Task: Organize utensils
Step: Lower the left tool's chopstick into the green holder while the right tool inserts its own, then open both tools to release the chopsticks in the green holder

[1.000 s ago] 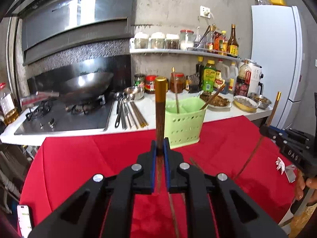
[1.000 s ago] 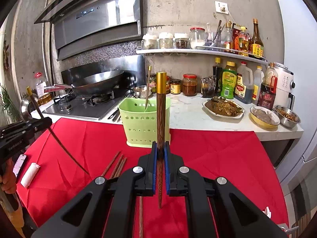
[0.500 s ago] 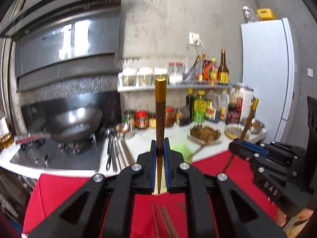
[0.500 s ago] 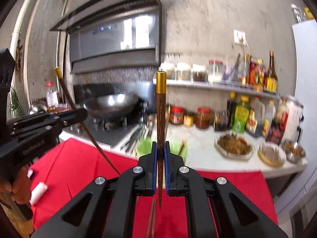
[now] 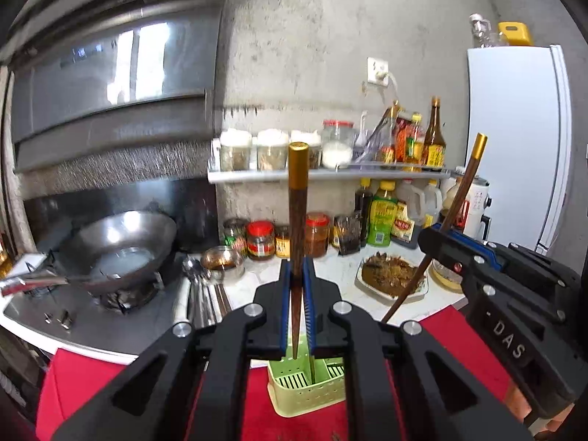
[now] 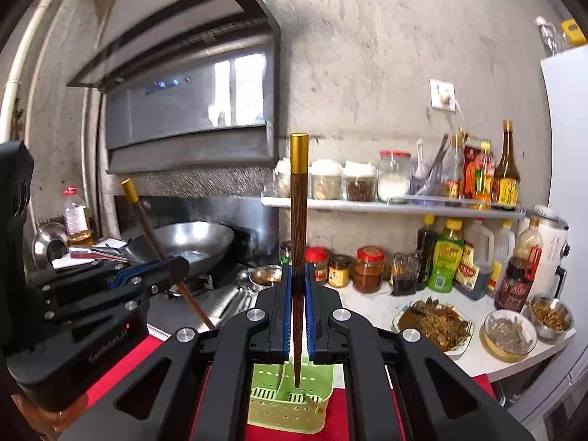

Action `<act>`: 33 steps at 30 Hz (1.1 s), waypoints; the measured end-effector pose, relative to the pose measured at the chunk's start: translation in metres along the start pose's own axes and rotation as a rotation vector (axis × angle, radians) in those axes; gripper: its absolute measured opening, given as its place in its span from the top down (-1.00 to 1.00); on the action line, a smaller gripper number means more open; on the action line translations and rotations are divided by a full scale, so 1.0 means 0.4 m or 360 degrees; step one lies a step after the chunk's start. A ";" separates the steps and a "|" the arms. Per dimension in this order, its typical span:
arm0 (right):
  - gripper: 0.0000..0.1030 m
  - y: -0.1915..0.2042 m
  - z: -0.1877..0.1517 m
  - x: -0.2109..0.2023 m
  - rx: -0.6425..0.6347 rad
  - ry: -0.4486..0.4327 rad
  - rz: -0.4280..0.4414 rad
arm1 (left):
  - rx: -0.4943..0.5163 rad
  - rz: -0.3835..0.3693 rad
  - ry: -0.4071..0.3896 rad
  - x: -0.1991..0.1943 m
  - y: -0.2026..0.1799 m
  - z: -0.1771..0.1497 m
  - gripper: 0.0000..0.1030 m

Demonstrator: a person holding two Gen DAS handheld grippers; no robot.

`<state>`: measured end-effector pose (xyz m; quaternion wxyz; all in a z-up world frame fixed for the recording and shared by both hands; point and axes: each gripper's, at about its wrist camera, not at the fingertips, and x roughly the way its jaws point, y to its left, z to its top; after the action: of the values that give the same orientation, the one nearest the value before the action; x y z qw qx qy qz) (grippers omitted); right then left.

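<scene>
Both grippers were clamped on a chopstick each: left gripper (image 5: 297,290) held its chopstick (image 5: 296,220) upright, right gripper (image 6: 297,286) likewise (image 6: 298,228), both above the green holder (image 6: 290,408).

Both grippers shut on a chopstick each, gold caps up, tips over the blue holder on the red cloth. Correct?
Not quite: the holder is green, as both wrist views show. The rest stands: left gripper and right gripper are each shut on a chopstick, gold caps up, over the red cloth.
</scene>
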<state>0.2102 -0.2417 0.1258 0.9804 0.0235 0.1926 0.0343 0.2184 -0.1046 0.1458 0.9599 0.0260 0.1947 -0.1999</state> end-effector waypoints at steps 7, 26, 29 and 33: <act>0.86 0.002 -0.089 0.092 -0.0047 0.0180 -0.0011 | -0.0014 0.0002 0.0185 0.116 0.020 -0.083 0.86; 0.15 0.017 -0.139 -0.122 -0.0098 0.0223 -0.0099 | 0.0048 0.0049 0.0169 -0.045 0.025 -0.128 0.11; 0.11 0.024 -0.167 -0.201 -0.0118 0.0236 -0.0109 | 0.0074 0.0058 0.0140 -0.132 0.016 -0.140 0.06; 0.11 0.028 -0.219 -0.281 -0.0099 0.0277 -0.0101 | 0.0102 0.0064 0.0122 -0.228 0.005 -0.170 0.06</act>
<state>0.0725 -0.2365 0.0876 0.9608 -0.0163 0.2767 0.0112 0.1178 -0.0600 0.1181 0.9543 0.0682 0.2244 -0.1855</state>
